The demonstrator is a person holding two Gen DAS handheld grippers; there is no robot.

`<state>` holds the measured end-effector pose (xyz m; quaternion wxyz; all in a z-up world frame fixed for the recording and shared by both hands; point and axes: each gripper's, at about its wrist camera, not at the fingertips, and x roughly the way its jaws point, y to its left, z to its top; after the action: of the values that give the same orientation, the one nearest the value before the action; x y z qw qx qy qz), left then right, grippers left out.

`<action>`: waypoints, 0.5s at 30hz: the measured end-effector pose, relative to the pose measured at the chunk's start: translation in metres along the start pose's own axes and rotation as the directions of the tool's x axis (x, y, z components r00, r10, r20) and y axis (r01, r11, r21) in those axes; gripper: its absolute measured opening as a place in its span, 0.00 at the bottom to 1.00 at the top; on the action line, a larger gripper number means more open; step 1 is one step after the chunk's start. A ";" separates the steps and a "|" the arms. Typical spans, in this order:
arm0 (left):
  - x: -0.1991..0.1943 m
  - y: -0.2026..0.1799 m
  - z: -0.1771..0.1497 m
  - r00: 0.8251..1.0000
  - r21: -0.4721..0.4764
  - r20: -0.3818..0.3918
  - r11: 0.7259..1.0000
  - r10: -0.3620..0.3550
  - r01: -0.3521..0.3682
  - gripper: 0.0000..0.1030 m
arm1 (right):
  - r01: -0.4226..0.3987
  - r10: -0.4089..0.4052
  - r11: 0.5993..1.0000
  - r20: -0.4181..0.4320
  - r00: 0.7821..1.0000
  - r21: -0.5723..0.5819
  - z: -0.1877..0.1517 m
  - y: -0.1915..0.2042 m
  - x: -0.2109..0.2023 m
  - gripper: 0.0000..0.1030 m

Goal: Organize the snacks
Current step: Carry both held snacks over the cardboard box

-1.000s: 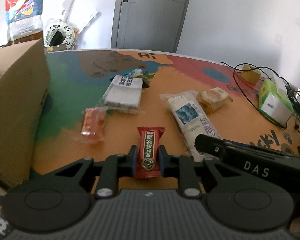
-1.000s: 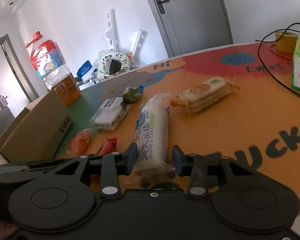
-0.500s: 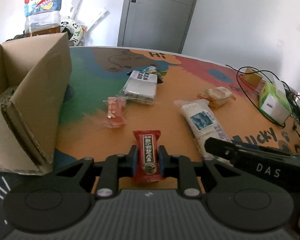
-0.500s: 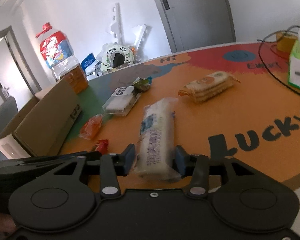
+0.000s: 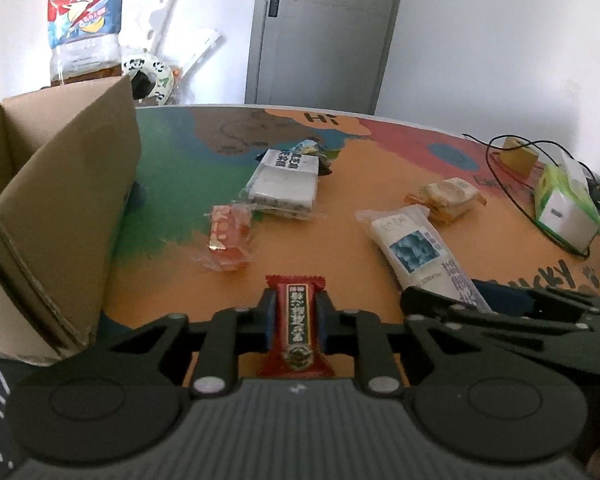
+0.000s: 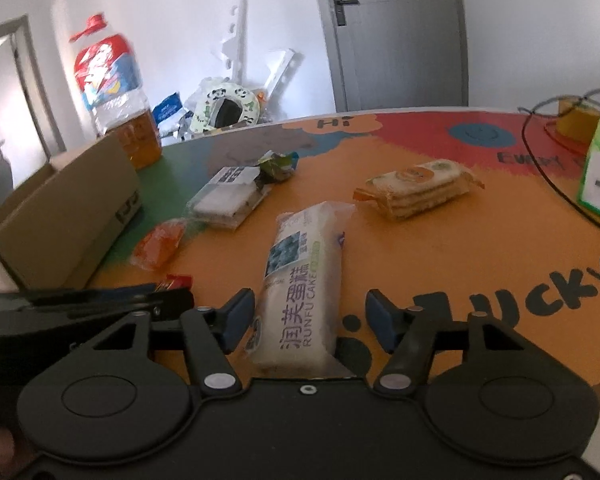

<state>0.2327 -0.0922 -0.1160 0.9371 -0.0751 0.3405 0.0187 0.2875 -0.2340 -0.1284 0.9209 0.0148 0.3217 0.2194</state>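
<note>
1. On the colourful printed counter [image 5: 380, 152], several wrapped snacks lie scattered, with an open brown cardboard box [image 5: 56, 208] standing at its left side.
2. The left claw [image 5: 296, 316] is clenched on a small red foil-wrapped candy bar [image 5: 296, 320]; its blue pads press both long edges, and the bar's long axis runs straight out along the fingers.
3. The right claw [image 6: 310, 316] has just been opening, and its blue pads now stand clear on either side of a long white plastic-wrapped cake roll [image 6: 304, 276], so it is released.
4. The cake roll lies on the counter with its near end between the right claw's jaws and its long axis pointing away from that claw, slightly tilted to the right.
5. The relation that matters most: the cardboard box lies to the left of the left claw and close by, so the left hand is the nearer one for dropping its bar in.
6. Judged from this, the candy bar likely goes into the box next, which calls for a leftward swing and a lift over the box wall.
7. An orange translucent packet [image 5: 228, 236], a flat white packet [image 5: 284, 180] and a tan cracker pack [image 6: 416, 188] lie further out, untouched.
</note>
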 end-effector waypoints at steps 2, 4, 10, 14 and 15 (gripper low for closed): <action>-0.002 0.004 -0.001 1.000 -0.023 0.001 1.000 -0.019 0.019 0.17 | -0.008 0.007 0.999 -0.010 1.000 -0.034 0.000 0.006 0.001 0.44; -0.004 0.008 -0.001 0.999 -0.039 -0.002 0.999 -0.034 0.034 0.17 | 0.002 -0.003 0.998 -0.017 1.000 -0.060 0.001 0.011 0.000 0.37; -0.022 0.021 0.001 0.997 -0.066 0.026 0.995 -0.071 0.073 0.17 | -0.014 0.014 1.000 -0.005 1.000 -0.004 0.004 0.012 -0.007 0.29; -0.036 0.026 0.006 0.995 -0.078 0.056 0.993 -0.086 0.090 0.17 | -0.064 0.064 0.996 0.007 0.998 0.068 0.007 0.011 -0.014 0.28; -0.040 0.027 0.007 0.994 -0.083 0.064 0.992 -0.088 0.093 0.17 | -0.073 0.072 0.994 0.013 0.997 0.079 0.008 0.012 -0.016 0.28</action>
<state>0.2041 -0.0637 -0.0881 0.9427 -0.1300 0.3073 -0.0070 0.2762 -0.2292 -0.1106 0.9127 0.0642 0.3248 0.2396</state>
